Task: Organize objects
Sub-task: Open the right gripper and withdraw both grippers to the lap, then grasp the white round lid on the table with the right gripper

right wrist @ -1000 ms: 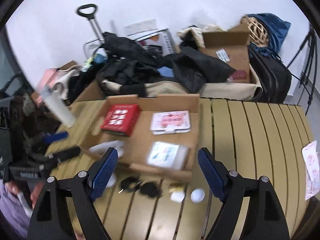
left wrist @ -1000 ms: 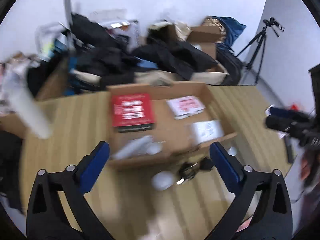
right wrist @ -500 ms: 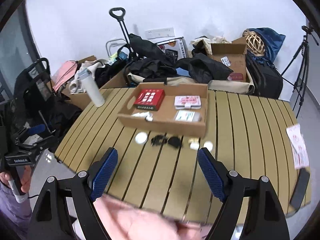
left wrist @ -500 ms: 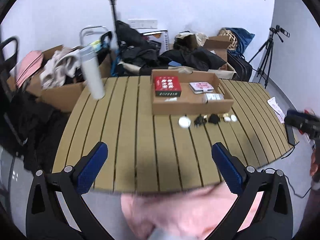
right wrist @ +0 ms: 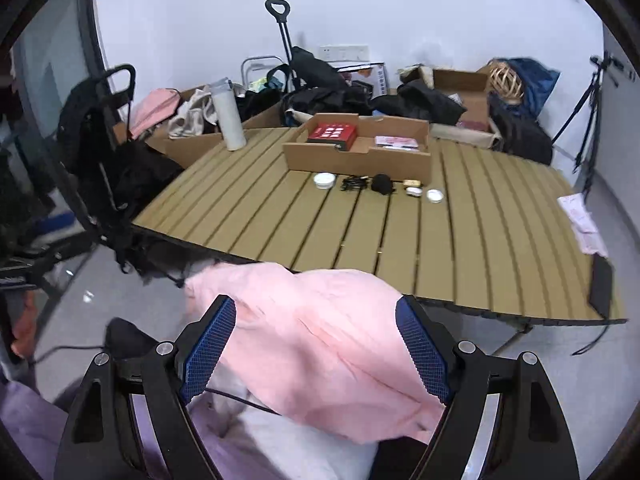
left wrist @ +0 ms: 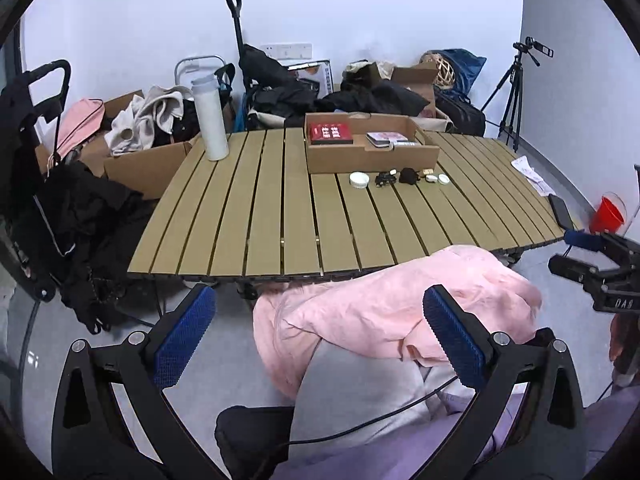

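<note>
Across the upper half of both wrist views spreads the slatted table point(left wrist: 280, 200), the largest thing here and the work surface for the sorting. On its far side, toward 12 o'clock, sits the shallow cardboard box point(left wrist: 372, 158), placed, I judge, as the collecting tray: it already holds a red box point(left wrist: 331, 133) at its left end and a pink-printed flat pack point(left wrist: 385, 137) to the right of that. At 11 o'clock from the box stands a white bottle point(left wrist: 210, 120), upright near the table's far-left corner and well apart from the rest. Just in front of the box's near wall, at its 6 o'clock, lies a row of small loose items, probably the pieces not yet sorted: a white round tin point(left wrist: 359, 179), a black tangled piece point(left wrist: 385, 178), a black lump point(left wrist: 409, 175), a small gold piece point(right wrist: 412, 183) and another white round lid point(right wrist: 435, 195). A dark phone-like slab point(left wrist: 560, 211) rests at the table's 3 o'clock edge. Below, at 6 o'clock, a pink garment point(right wrist: 320, 340) covers the person's lap, between the cameras and the table. The left gripper point(left wrist: 320, 336) and right gripper point(right wrist: 316, 356) both hang over that lap with jaws spread wide and nothing between them, well short of the table, so neither is engaged with any item; reaching the row would call for a long forward move.
</note>
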A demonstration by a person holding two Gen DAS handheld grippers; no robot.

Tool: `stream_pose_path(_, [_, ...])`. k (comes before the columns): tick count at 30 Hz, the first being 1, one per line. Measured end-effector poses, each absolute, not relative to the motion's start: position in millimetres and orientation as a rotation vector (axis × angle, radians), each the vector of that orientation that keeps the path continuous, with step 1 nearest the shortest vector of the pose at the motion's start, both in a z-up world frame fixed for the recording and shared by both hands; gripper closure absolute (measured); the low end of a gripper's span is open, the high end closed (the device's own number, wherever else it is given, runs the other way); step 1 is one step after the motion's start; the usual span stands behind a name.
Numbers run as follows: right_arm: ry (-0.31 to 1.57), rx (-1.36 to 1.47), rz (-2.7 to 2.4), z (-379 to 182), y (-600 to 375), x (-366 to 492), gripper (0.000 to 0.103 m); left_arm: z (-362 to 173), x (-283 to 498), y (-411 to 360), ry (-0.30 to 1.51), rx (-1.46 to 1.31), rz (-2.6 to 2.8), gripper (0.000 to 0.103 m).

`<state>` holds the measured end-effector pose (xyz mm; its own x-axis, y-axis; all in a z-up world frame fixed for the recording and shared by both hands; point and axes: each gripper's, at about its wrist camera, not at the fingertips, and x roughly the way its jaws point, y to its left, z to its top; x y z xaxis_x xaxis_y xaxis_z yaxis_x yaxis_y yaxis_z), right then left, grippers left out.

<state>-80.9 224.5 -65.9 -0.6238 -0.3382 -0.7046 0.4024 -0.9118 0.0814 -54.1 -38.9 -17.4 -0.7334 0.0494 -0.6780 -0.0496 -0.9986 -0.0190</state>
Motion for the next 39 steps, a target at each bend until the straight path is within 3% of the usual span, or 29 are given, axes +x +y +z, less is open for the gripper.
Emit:
stream_pose_path(12, [0.030, 1.023, -2.555, -78, 234, -82, 0.018, -38, -77, -42, -0.018, -1.201, 2.816, 0.000])
stream_pose_path(21, [-0.086, 1.071, -2.516, -116, 250, -146, 0.019, -70, -192, -19, 0.059, -1.142, 2.754, 0.000])
stream_pose_path(23, [-0.119, 1.104, -2.511, -124, 254, -168, 0.028, -86, -230, -8, 0.068, -1.173, 2.720, 0.002])
stream_pose_path(25, [-0.128, 1.132, -2.517, -128, 257, -191, 0.038, -101, -268, 5, 0.100, -1.199, 2.701, 0.017])
stream_pose_path(28, [-0.121, 1.177, -2.538, -134, 262, -233, 0.045, -120, -317, 22, 0.128, -1.192, 2.664, 0.019])
stream_pose_path(39, [-0.099, 1.306, -2.592, -183, 283, -387, 0.048, -192, -424, 49, 0.204, -1.277, 2.625, 0.027])
